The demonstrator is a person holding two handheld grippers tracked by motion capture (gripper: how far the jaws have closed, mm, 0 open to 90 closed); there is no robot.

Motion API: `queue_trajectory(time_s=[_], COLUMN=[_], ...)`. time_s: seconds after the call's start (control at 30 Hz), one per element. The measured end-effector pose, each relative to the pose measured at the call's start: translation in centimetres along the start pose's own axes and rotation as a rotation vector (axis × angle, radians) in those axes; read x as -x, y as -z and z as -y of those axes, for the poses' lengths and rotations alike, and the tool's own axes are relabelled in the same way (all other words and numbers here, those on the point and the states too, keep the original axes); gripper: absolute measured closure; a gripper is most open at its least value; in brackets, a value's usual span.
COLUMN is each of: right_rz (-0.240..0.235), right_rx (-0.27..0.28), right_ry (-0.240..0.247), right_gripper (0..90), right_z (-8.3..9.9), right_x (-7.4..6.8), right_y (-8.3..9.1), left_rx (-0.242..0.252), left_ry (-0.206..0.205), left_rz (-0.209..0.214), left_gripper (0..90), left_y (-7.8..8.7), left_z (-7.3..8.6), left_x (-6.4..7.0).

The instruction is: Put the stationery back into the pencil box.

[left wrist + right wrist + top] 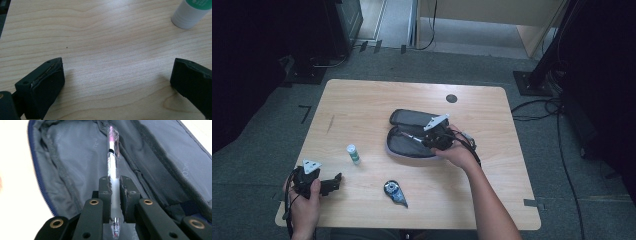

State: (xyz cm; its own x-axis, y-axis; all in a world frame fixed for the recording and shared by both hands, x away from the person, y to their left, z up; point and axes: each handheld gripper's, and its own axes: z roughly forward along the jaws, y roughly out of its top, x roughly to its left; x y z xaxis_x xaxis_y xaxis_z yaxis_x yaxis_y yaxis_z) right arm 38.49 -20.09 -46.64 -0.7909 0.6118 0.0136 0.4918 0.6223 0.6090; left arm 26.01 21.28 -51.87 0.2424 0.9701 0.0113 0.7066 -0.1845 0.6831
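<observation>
Nearest you, your left tongs (pixel 337 180) rest spread apart on the bench (pixel 362 100), with the glue stick (pixel 353 153) just beyond them. Farther out, your right tongs (pixel 115 185) are clamped on the clear pen (pixel 113 165), holding it over the open pencil case (pixel 62 165) at mid-bench.

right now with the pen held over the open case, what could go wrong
The right tool grips the pen near its tip end, so the long free end could catch on the mesh pocket edge of the pencil case. Nothing holds the case down: the left tool sits open, well away, so the case may slide.
</observation>
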Motion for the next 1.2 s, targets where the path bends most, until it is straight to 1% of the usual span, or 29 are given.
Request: queue_trajectory(time_s=[0.07,0.13,0.17,0.27,0.33,0.37,0.43,0.5,0.57,0.73,0.8,0.87,0.93,0.97,1.03,1.07,1.1,1.17,1.2], right_rz=[0.016,0.048,0.065,0.113,0.172,0.195,0.192,0.161,0.157,0.109,0.101,0.106,0.126,0.132,0.129,0.132,0.134,0.132,0.135], right_rx=[0.011,0.019,0.02,0.016,0.018,0.021,0.059,0.086,0.115,0.155,0.175,0.181,0.188,0.187,0.19,0.193,0.187,0.179,0.173], right_ry=[-0.01,-0.019,-0.022,-0.027,-0.019,-0.029,-0.051,-0.092,-0.102,-0.177,-0.205,-0.222,-0.218,-0.228,-0.236,-0.239,-0.253,-0.257,-0.261], right_gripper=[79.9,78.2,75.7,71.9,69.6,67.3,64.5,61.1,58.5,49.7,44.3,40.7,36.9,36.1,31.6,28.5,25.3,17.7,15.4], right_z=[0.0,0.0,0.0,0.1,0.2,0.3,0.4,0.4,0.6,1.4,1.7,2.0,2.4,2.6,3.1,3.3,3.5,3.9,4.1], right_x=[0.3,0.6,0.7,1.0,1.2,1.2,1.2,0.9,0.6,0.3,0.1,-0.3,-0.7,-1.0,-1.5,-1.7,-2.0,-2.7,-3.1], right_y=[-0.2,-0.3,-0.4,-0.7,-0.8,-0.7,-0.4,0.0,0.5,2.2,3.0,3.8,4.4,4.7,5.3,5.5,5.7,5.9,6.0], left_rx=[0.0,-0.001,-0.001,-0.001,-0.002,-0.002,-0.001,-0.001,-0.002,-0.001,-0.001,-0.001,-0.001,-0.001,-0.001,-0.001,-0.002,-0.001,-0.001], left_ry=[0.0,0.0,-0.001,-0.002,-0.002,-0.003,-0.002,-0.002,-0.002,-0.002,-0.002,-0.003,-0.003,-0.003,-0.003,-0.003,-0.003,-0.003,-0.003], left_rz=[0.0,0.0,0.001,0.003,0.003,0.003,0.003,0.003,0.003,0.003,0.003,0.003,0.002,0.003,0.002,0.003,0.002,0.003,0.002], left_gripper=[0.0,0.0,0.0,0.0,0.0,0.0,0.0,0.0,0.0,0.0,0.0,0.0,0.0,0.0,0.0,0.0,0.0,0.0,0.0], left_y=[0.0,0.0,0.0,0.0,0.0,0.0,0.0,0.0,0.0,0.0,0.0,0.0,0.0,0.0,0.0,0.0,0.0,0.0,0.0], left_z=[0.0,0.0,0.0,0.0,0.0,0.0,0.0,0.0,0.0,0.0,0.0,0.0,0.0,0.0,0.0,0.0,0.0,0.0,0.0], left_x=[0.0,0.0,0.0,0.0,0.0,0.0,0.0,0.0,0.0,0.0,0.0,0.0,0.0,0.0,0.0,0.0,0.0,0.0,0.0])
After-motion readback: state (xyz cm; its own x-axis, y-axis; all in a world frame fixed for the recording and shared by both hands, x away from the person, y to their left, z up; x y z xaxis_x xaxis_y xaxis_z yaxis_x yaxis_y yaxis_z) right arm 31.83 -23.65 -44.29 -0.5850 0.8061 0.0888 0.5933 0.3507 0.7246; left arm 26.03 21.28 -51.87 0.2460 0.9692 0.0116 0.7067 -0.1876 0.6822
